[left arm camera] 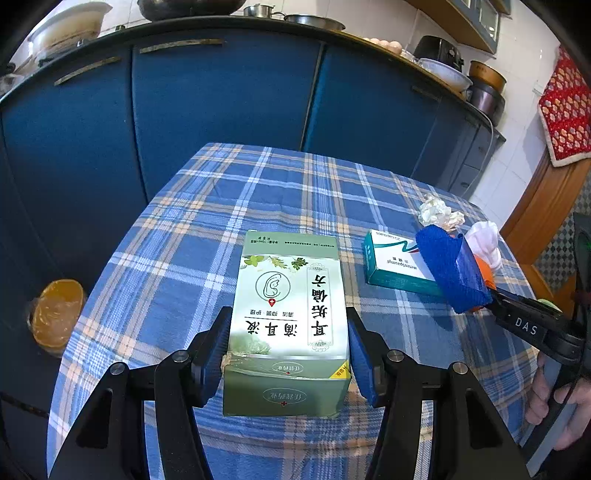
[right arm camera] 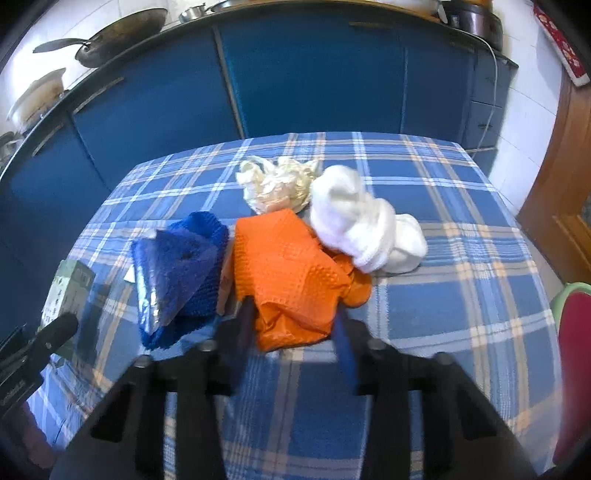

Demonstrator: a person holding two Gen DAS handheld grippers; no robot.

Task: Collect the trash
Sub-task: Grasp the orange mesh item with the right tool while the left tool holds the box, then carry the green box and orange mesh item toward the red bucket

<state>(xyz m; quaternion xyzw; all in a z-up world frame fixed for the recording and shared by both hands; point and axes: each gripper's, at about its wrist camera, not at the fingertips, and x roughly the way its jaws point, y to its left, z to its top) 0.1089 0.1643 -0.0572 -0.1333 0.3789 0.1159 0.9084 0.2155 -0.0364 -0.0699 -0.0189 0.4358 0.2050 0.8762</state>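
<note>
My left claw (left arm camera: 286, 350) is clamped on the green box (left arm camera: 288, 314), which stands on the checked surface (left arm camera: 207, 229). At 2 o'clock from it lies a teal box (left arm camera: 391, 264). My right claw (right arm camera: 293, 328) closes on the orange cloth (right arm camera: 291, 273); a blue cloth (right arm camera: 181, 273) is at its 9 o'clock, a white cloth (right arm camera: 358, 218) at 1 o'clock.

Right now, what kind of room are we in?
Most likely a home kitchen: a wok and pots sit on a counter above blue cabinets, beside a table with a plaid cloth.
</note>
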